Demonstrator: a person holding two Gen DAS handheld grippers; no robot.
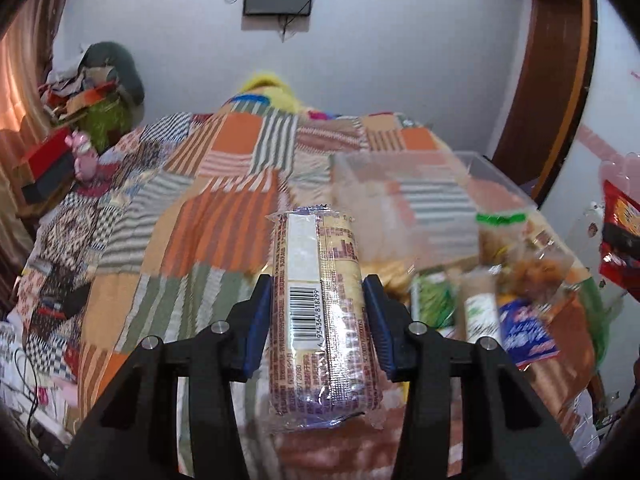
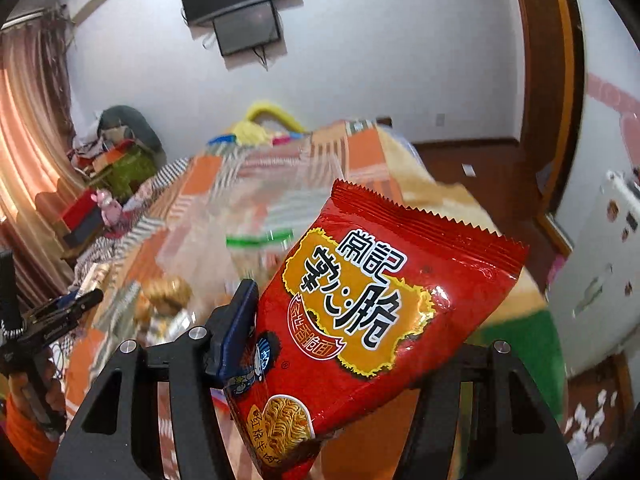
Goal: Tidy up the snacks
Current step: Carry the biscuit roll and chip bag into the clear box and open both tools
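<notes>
My left gripper (image 1: 318,312) is shut on a long biscuit pack (image 1: 320,300) in clear wrap with a barcode, held above the patchwork bedspread (image 1: 224,208). My right gripper (image 2: 320,344) is shut on a red crispy-noodle bag (image 2: 372,320), which hides its right finger; the bag also shows at the right edge of the left wrist view (image 1: 620,240). A clear plastic box (image 1: 432,200) lies ahead on the bed, with several loose snack packs (image 1: 500,292) in front of it. The left gripper shows in the right wrist view (image 2: 60,316) at the far left.
A cluttered pile with a red box (image 1: 48,160) and a pink toy (image 1: 84,156) sits at the left of the bed. A wooden door frame (image 1: 560,80) stands at the right. A white fridge (image 2: 600,260) is at the right. A screen (image 2: 248,28) hangs on the wall.
</notes>
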